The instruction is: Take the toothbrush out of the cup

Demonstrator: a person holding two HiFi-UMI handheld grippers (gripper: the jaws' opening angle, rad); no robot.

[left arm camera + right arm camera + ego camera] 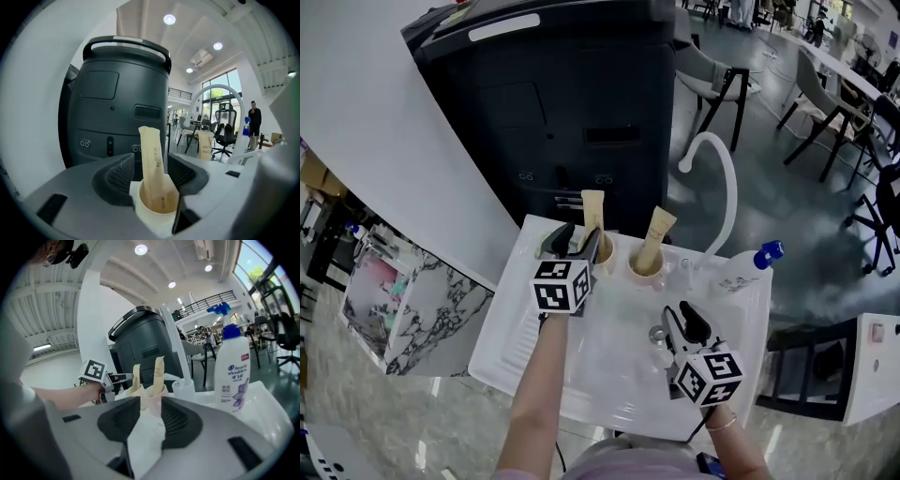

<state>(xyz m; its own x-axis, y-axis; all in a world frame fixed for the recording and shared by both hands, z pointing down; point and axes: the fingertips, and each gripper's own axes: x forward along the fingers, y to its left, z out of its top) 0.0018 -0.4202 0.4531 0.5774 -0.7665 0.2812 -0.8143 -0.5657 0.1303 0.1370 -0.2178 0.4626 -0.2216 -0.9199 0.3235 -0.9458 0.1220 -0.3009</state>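
Two pale cups stand at the back of the white basin [520, 328], each with a paper-wrapped toothbrush upright in it. My left gripper [578, 240] is open at the left cup [607, 257]. That cup [157, 211] and its toothbrush [152, 161] stand between the pads, and neither pad touches them. The right cup [646, 269] holds the second toothbrush [659, 228]. My right gripper [682, 321] hovers over the basin's near right part, pointing at both cups [149, 392], with its jaws apart. Only white shows in the gap between them.
A tall black machine [562, 103] stands right behind the basin. A white curved faucet [719, 173] rises at the back right, with a white shampoo bottle [741, 277] and a small clear tumbler [687, 272] beside it. A metal drain knob [657, 335] sits near my right gripper.
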